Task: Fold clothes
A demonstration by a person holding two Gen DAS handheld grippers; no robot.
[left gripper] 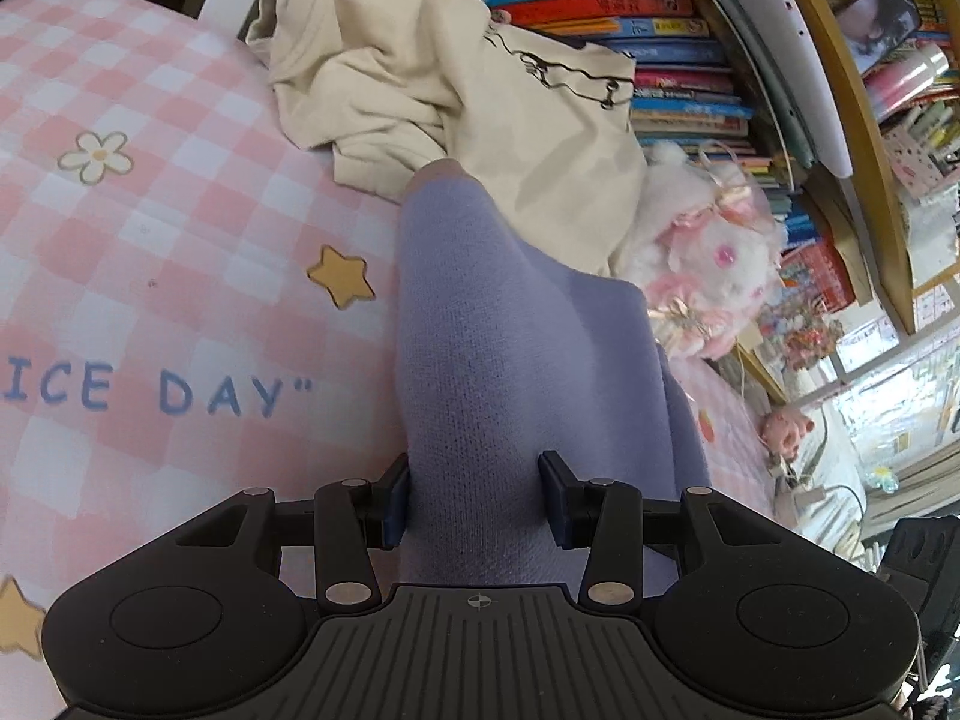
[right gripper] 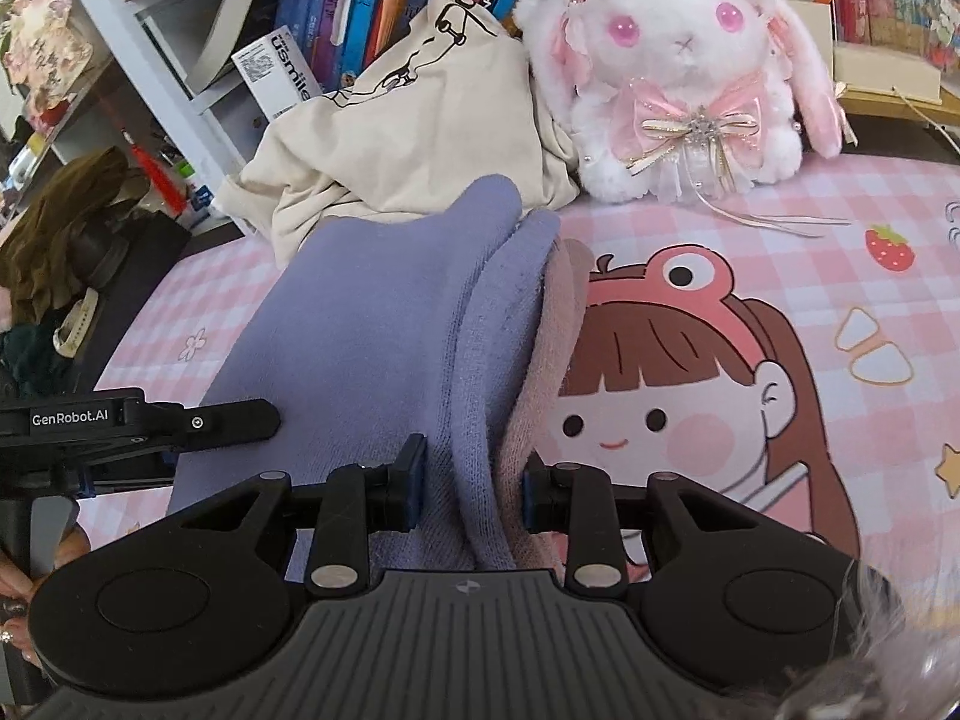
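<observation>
A lilac knit garment [left gripper: 498, 360] with a dusty pink lining [right gripper: 540, 372] lies bunched in folds on the pink checked bedspread [left gripper: 150, 210]. My left gripper [left gripper: 474, 504] is shut on a thick fold of it, and the cloth fills the gap between the blue pads. My right gripper [right gripper: 474, 489] is shut on the layered lilac and pink edge. The left gripper [right gripper: 198, 423] also shows at the left of the right wrist view, beside the garment. A crumpled cream shirt [left gripper: 456, 90] with a black line print lies just beyond the lilac garment.
A white and pink plush rabbit [right gripper: 678, 60] sits at the back right next to the cream shirt. Rows of books [left gripper: 630, 6] on shelves stand right behind the bed. A dark pile of clothes [right gripper: 66, 222] lies off the left edge. A hand [right gripper: 15, 600] holds the left gripper's handle.
</observation>
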